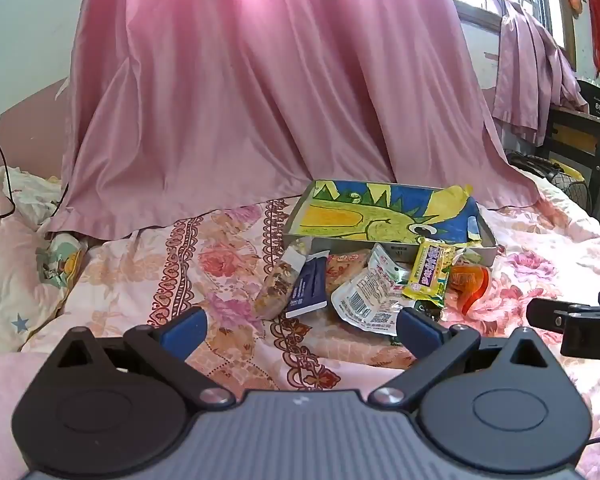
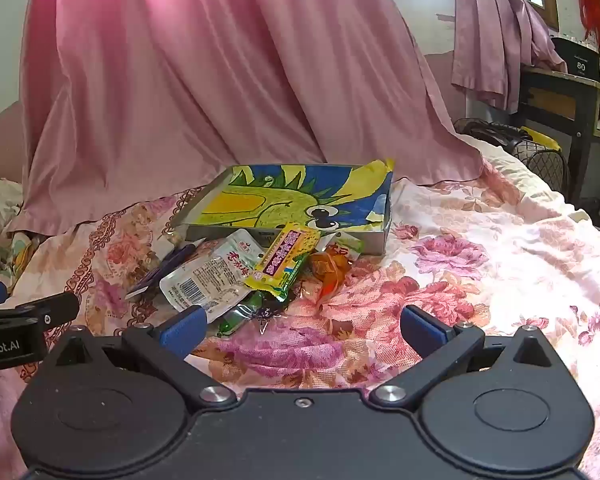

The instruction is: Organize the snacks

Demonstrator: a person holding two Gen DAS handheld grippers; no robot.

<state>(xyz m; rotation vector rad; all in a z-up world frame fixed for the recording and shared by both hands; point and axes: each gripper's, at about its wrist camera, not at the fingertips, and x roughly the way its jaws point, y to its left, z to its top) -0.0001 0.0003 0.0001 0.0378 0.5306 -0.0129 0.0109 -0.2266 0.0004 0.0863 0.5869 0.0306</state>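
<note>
Snacks are lying in a loose pile on the flowered bedspread (image 2: 480, 280), just in front of a shallow box (image 2: 288, 236) lined with a green and yellow cartoon drawing: a yellow packet (image 2: 280, 264) is resting on a white pouch (image 2: 208, 276), with a navy blue box (image 1: 306, 290) to the left and an orange wrapper (image 2: 328, 272) to the right. Left gripper (image 1: 300, 326) and right gripper (image 2: 302, 326) are both hovering near the pile with jaws standing wide apart and nothing between them, while a pink curtain (image 1: 260, 100) is hanging behind the box

Left gripper (image 1: 302, 326) gaping, empty, above bed (image 1: 228, 240); snacks (image 1: 364, 284) heaped against shallow box (image 1: 384, 216); pink curtain (image 1: 260, 80) behind.
</note>
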